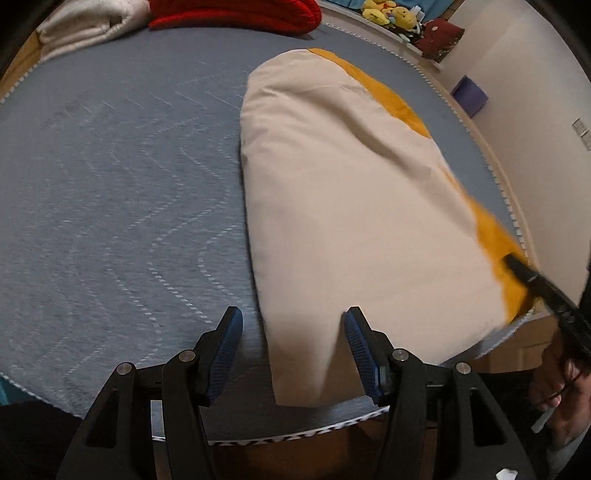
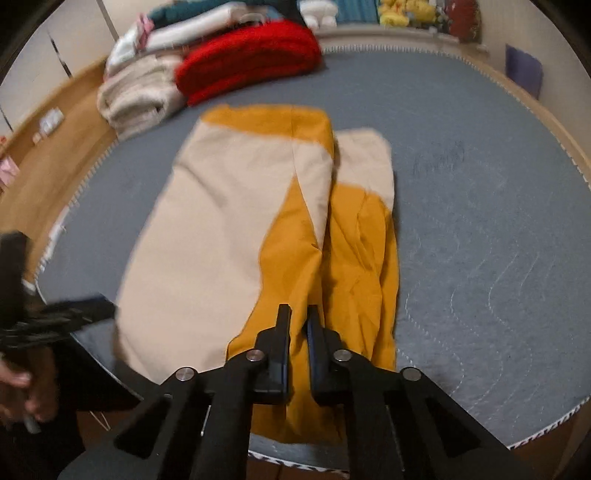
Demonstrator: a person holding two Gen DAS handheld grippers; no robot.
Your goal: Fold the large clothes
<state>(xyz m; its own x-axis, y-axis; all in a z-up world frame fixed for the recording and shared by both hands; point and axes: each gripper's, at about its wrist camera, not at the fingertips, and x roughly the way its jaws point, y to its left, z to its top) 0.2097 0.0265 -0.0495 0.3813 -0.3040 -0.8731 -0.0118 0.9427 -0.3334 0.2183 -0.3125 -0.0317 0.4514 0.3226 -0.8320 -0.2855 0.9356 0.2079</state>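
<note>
A large beige and mustard-yellow garment [image 1: 343, 206] lies folded lengthwise on the grey quilted mat [image 1: 110, 177]. My left gripper [image 1: 293, 328] is open, its blue-padded jaws either side of the garment's near beige corner, which lies between them without being pinched. My right gripper [image 2: 299, 314] is shut on the yellow part of the garment [image 2: 295, 258] at its near edge. The right gripper also shows in the left wrist view [image 1: 517, 266] at the yellow edge, blurred. The left gripper shows in the right wrist view [image 2: 96, 306] at the far left.
A red knit [image 2: 251, 59] and white folded fabrics [image 2: 140, 92] are stacked at the far end of the mat [image 2: 480, 221]. Yellow plush toys [image 2: 406, 14] line the back wall. The mat's near edge [image 2: 535, 432] drops to a wooden floor [image 2: 48, 162].
</note>
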